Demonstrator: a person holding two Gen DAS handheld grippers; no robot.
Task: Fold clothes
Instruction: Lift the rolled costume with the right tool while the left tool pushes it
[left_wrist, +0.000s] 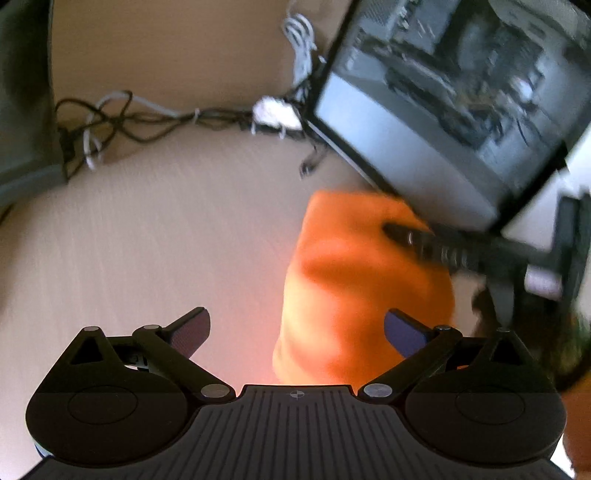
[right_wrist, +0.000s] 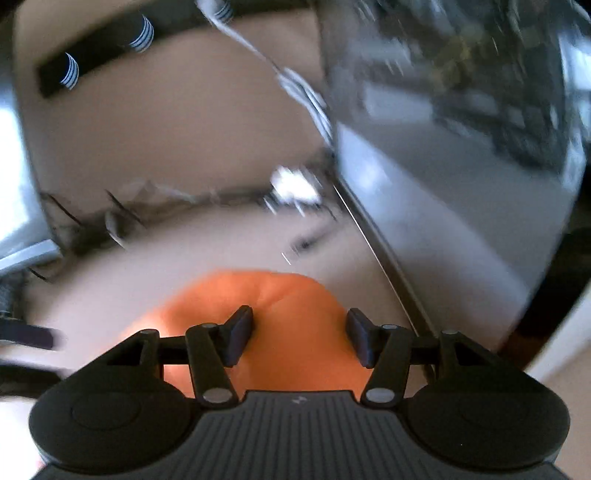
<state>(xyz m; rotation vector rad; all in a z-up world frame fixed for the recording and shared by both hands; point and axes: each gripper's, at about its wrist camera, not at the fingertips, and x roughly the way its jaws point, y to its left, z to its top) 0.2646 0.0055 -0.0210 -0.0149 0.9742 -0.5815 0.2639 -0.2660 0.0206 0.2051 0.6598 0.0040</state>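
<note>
An orange garment (left_wrist: 354, 288) lies bunched on the pale wooden table (left_wrist: 166, 229). My left gripper (left_wrist: 297, 330) is open wide and empty, just above the table, with the garment between its right finger and the middle. The right gripper's fingers (left_wrist: 417, 240) reach onto the garment's far right part in the left wrist view. In the right wrist view the right gripper (right_wrist: 299, 338) is open, with the orange garment (right_wrist: 258, 295) right under and between its fingers. Both views are motion-blurred.
A glass-sided computer case (left_wrist: 461, 92) stands at the right, close to the garment. A tangle of cables (left_wrist: 122, 122) and a white plug block (left_wrist: 275, 112) lie along the table's far side. A grey object (left_wrist: 22, 110) stands at far left.
</note>
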